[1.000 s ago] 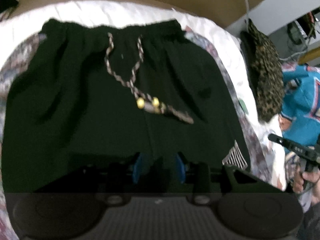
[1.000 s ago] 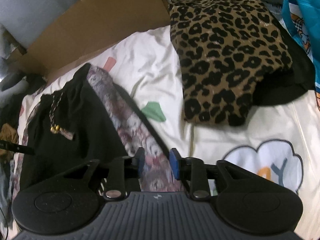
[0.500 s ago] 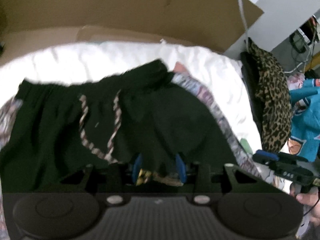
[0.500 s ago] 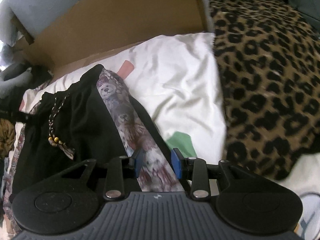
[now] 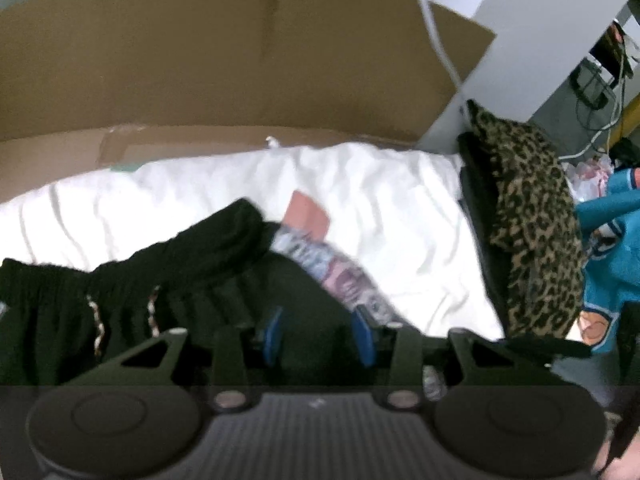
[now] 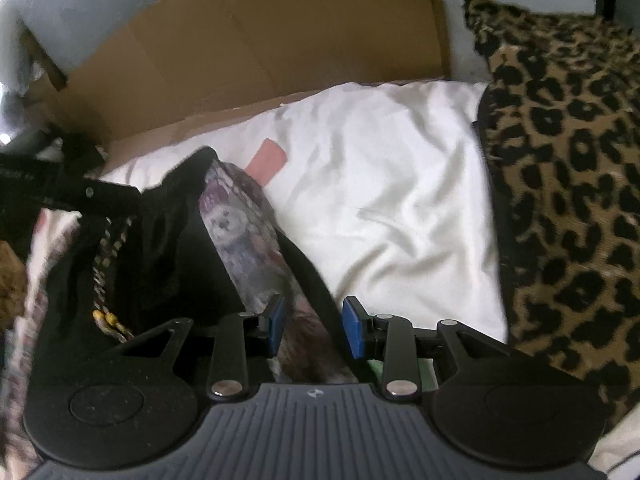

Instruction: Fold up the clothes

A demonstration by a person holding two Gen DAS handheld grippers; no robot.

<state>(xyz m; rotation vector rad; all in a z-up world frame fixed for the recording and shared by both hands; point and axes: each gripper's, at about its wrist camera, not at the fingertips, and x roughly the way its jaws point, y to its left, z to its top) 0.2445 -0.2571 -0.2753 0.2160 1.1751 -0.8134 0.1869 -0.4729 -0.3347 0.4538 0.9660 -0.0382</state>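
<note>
The jaws of the left gripper (image 5: pixel 316 336) stand apart over the black drawstring shorts (image 5: pixel 132 312); whether cloth is pinched between them I cannot tell, dark on dark. The right gripper (image 6: pixel 310 330) has its jaws spread too, over the grey bear-print strip (image 6: pixel 244 236) along the shorts' edge, with no clear pinch on it. If either pad catches only that thin edge, the fold could bunch or drag the white sheet (image 6: pixel 380 200) beyond the jaws. Blur hides the waistband's detail; the drawstring ends are partly covered.
</note>
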